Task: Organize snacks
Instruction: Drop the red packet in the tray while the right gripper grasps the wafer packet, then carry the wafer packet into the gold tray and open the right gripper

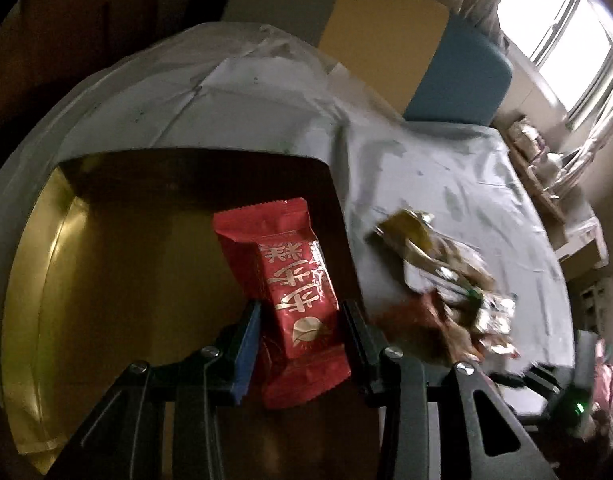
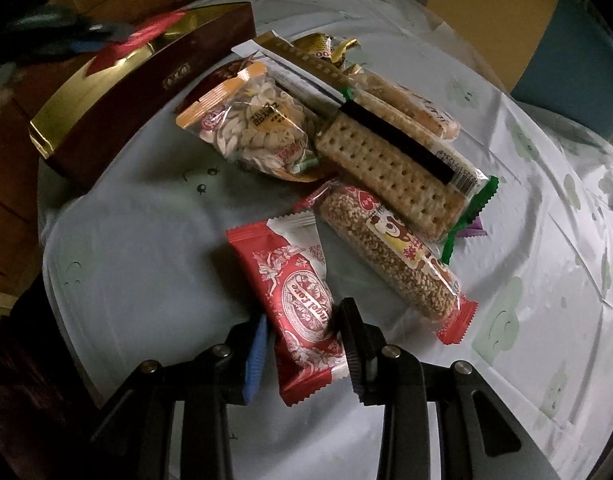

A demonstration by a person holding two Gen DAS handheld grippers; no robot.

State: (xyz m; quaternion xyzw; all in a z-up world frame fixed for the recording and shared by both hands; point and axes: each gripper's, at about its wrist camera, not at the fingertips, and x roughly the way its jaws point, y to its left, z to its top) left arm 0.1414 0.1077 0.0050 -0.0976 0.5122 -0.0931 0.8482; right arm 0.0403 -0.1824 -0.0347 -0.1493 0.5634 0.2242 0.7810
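Left tongs: the left tongs [image 1: 300, 344] are clamped on a glossy red foil snack packet with gold lettering [image 1: 292, 280], its tail sticking out toward twelve o'clock above the pads.

Beneath the left tongs: an open gift box with a shiny gold inner lining and dark maroon walls [image 1: 66, 248] spreads from nine o'clock to twelve; the packet hangs over its hollow and no other snack shows inside from here.

Right tongs: the right tongs [image 2: 304, 344] are pressed on a red-and-white foil packet with an oval printed label [image 2: 302, 304], which lies flat on the pale blue cloth-covered surface [image 2: 146, 264].

Beyond the right tongs: at one o'clock a clear-wrapped sesame bar with red ends [image 2: 390, 256] lies just beside it; past that a clear-wrapped cracker sleeve with green ends [image 2: 394, 176], and at twelve a clear bag of pale seeds with an orange top [image 2: 258, 128]. The box stands at ten o'clock.

Risk, left: I judge the slick foil could slip or swing from a grip set low on the packet, landing on the box wall rather than inside.

Risk, right: the pads sit near one end, so lifting may tip the packet, drag the neighbouring sesame bar, or crush what is inside.
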